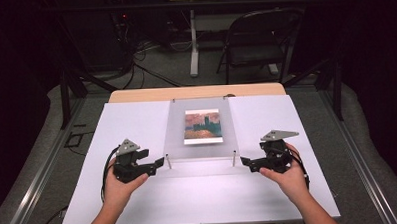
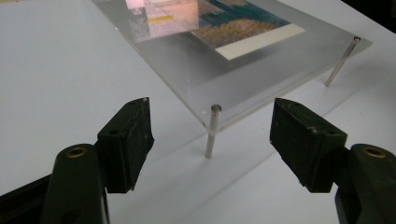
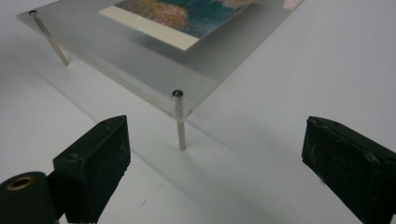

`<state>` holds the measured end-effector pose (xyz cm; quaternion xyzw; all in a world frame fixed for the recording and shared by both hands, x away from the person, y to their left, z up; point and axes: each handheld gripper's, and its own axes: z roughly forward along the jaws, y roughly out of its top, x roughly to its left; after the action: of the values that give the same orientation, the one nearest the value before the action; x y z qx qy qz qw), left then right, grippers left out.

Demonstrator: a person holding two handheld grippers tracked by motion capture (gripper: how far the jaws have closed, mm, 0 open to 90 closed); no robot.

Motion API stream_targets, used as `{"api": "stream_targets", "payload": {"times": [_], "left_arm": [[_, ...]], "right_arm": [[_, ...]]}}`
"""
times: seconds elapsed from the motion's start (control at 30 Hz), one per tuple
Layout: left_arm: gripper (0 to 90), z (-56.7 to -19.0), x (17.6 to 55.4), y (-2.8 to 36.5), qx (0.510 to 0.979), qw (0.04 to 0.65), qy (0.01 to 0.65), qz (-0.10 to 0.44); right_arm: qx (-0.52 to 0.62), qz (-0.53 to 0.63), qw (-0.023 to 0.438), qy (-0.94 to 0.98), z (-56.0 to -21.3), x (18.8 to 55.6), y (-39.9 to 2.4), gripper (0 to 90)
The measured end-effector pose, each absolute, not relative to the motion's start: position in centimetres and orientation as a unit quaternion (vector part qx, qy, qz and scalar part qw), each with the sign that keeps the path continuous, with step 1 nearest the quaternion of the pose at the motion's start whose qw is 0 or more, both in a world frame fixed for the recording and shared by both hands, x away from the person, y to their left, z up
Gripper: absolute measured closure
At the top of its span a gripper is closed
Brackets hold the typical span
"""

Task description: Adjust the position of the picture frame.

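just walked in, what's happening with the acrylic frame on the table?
A person holds a gripper in each hand at the near corners of a clear acrylic picture frame that stands on thin metal posts on the white table, with a painted print inside. The left gripper and right gripper are both open, each pointed at a near corner post without touching it. Nothing is gripped.

room: dark | floor: grey (cables) [image 1: 150,73] | furniture: folding chair [image 1: 256,40]
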<state>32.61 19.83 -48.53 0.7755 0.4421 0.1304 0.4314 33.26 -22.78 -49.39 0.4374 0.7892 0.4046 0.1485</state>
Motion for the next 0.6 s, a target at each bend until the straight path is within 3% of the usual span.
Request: {"api": "stream_targets", "payload": {"times": [0.3,0.6], "left_arm": [[29.6,-46.8,35.0,19.4,0.777,0.429,0.439,0.141],[29.6,-45.3,37.5,18.8,0.774,0.421,0.449,0.147]], "right_arm": [[0.452,0.404,0.146,0.782,-48.0,35.9,-22.3,3.6],[0.441,0.392,0.167,0.79,-46.4,38.1,-21.3,5.5]]}}
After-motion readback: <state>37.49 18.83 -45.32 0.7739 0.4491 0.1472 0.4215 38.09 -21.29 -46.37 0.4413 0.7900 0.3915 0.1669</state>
